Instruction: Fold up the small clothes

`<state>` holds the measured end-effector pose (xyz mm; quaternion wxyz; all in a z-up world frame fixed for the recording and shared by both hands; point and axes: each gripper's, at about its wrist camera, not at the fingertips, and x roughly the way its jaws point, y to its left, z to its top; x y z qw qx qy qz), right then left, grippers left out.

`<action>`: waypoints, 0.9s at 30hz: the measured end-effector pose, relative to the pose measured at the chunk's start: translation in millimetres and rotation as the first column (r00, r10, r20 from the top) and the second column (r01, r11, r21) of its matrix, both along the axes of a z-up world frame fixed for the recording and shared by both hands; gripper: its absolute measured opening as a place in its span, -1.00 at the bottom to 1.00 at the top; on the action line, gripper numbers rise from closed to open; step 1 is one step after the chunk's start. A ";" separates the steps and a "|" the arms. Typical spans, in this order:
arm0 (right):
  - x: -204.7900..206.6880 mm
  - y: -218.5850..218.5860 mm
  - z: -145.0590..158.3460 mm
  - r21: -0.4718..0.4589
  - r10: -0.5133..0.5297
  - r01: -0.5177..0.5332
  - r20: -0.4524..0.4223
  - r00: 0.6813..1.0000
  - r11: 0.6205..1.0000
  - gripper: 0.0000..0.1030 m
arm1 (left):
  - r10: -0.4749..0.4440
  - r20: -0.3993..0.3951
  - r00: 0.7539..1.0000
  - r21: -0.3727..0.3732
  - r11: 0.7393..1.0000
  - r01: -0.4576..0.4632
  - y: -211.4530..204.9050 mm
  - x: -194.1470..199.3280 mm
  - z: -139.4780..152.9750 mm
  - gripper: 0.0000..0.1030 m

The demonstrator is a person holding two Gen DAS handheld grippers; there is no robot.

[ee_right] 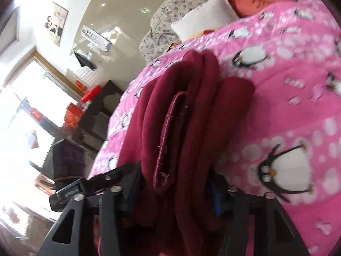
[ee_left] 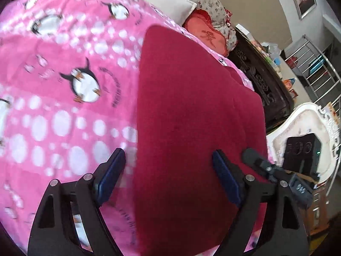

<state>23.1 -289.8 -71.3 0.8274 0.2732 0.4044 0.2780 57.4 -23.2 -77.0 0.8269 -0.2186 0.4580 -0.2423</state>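
Observation:
A dark red fleece garment lies flat on a pink penguin-print blanket covering a bed. My left gripper is open just above the garment's near part, its blue pads apart and holding nothing. In the right wrist view the same red garment is bunched in thick folds between my right gripper's jaws, which are shut on it at the bed's edge. The cloth hides the right fingertips.
A white pillow, a floral cushion and a red embroidered cushion lie at the head of the bed. A dark carved cabinet and a white chair stand beside the bed. A bright window shows in the right wrist view.

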 end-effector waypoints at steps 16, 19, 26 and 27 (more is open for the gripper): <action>-41.7 16.6 28.7 -0.196 0.016 -0.013 0.015 1.000 0.980 0.14 | 0.021 0.085 0.996 0.237 0.971 -0.040 15.8 -59.6 22.3 0.49; -59.2 20.1 64.8 -0.315 -0.007 0.054 0.146 0.989 0.948 0.14 | 0.036 0.118 0.992 0.271 0.960 -0.067 10.4 -64.9 25.8 0.49; -42.4 72.7 84.3 -0.460 0.237 -0.098 0.256 0.937 0.883 0.02 | -0.008 0.201 0.979 0.418 0.905 -0.078 -18.0 -65.4 27.6 0.49; -34.8 76.2 77.3 -0.475 0.268 -0.130 0.235 0.934 0.870 0.02 | -0.007 0.204 0.979 0.428 0.900 -0.082 -19.0 -63.9 25.4 0.49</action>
